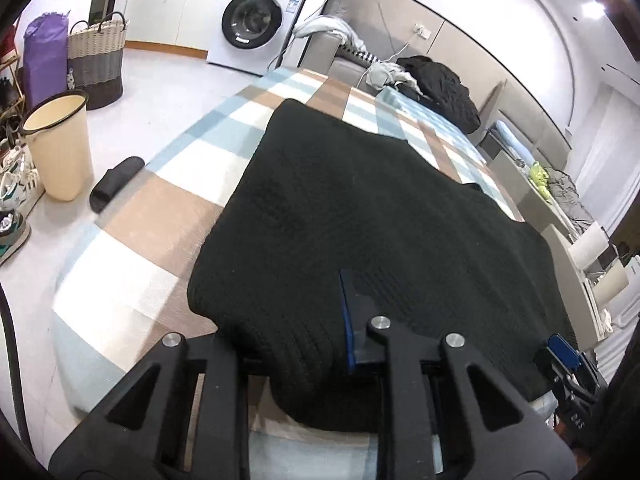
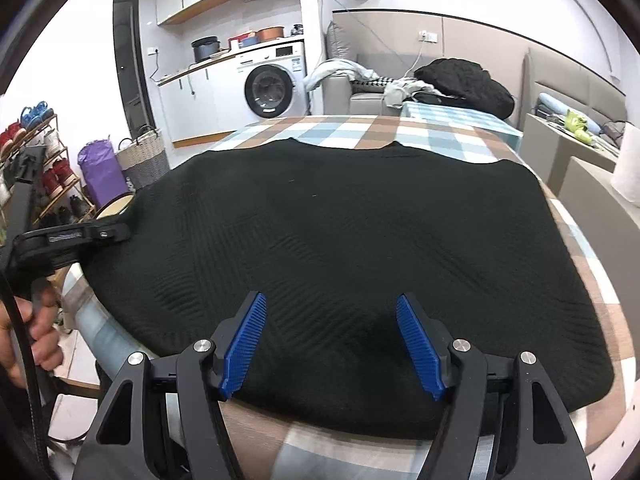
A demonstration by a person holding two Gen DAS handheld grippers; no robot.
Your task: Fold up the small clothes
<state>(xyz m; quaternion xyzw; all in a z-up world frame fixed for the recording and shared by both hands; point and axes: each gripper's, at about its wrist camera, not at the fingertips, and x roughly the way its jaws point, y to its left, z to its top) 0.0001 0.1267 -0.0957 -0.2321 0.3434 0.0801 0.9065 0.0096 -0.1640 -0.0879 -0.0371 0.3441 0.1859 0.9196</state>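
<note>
Black knitted garment (image 2: 328, 240) lies spread flat on a table covered with a checked cloth (image 2: 360, 128) in blue, tan and white. It covers most of the tabletop, and its near hem hangs close to the table's front edge.

Left gripper (image 1: 312, 320) sits at the garment's near left corner. Its jaws have closed in on the knit: one blue pad (image 1: 347, 320) shows, and dark fabric bunches up between the fingers, so it looks clenched on the garment's edge. From the right wrist view the same tool appears at the garment's left side, with the person's hand (image 2: 36, 320) wrapped around its handle.

Right gripper (image 2: 332, 336) hovers over the garment's near hem, towards the middle. Its two blue pads (image 2: 244, 344) stand well apart with only flat fabric below them. It is released and holds nothing.

Beyond the table's far edge stand a washing machine (image 2: 274, 88) and a grey sofa heaped with other clothes (image 2: 464, 80). A woven basket (image 1: 96, 60) and a cream bin (image 1: 60, 144) sit on the floor to the table's left.

My reading is that the first fold is just starting: one corner is gripped and the other is not yet taken. Next, the right gripper likely needs to drop to the hem and pinch it, so both can lift the near edge together and carry it towards the far edge.
</note>
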